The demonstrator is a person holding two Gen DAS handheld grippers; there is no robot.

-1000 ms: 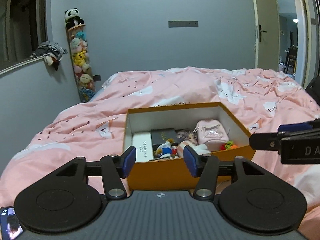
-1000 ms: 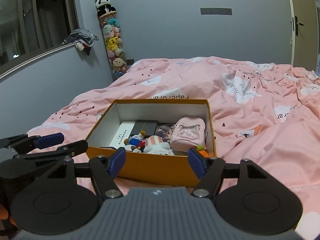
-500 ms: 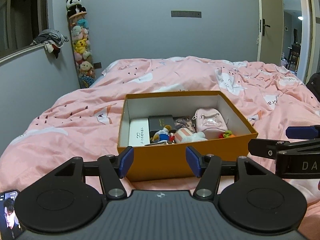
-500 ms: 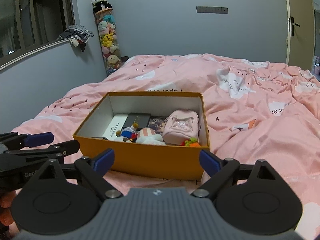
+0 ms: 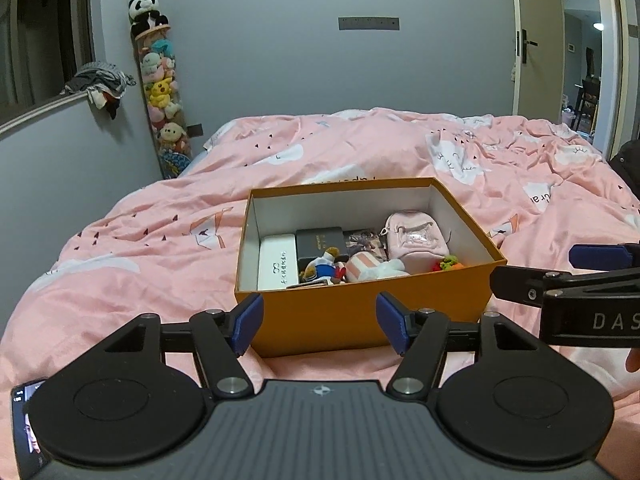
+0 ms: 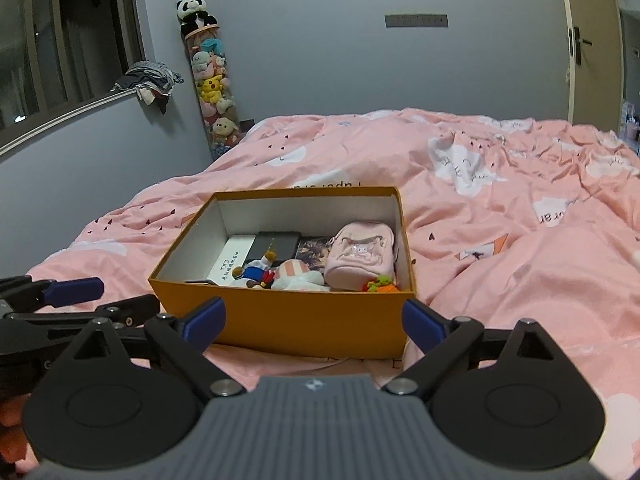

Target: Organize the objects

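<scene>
you're hovering both tongs, left (image 5: 319, 328) & right (image 6: 314, 324), jaws opening w/ nothing between, just short of the orange box (image 5: 360, 320) mid-bed (image 5: 160, 248). next: prob. picking an item inside.

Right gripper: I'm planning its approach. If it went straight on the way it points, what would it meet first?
Most likely the near wall of the orange box on the pink duvet. The right gripper, jaws opening with nothing between them, faces that wall squarely. Depth is unclear; a higher line would reach the toys inside.
</scene>
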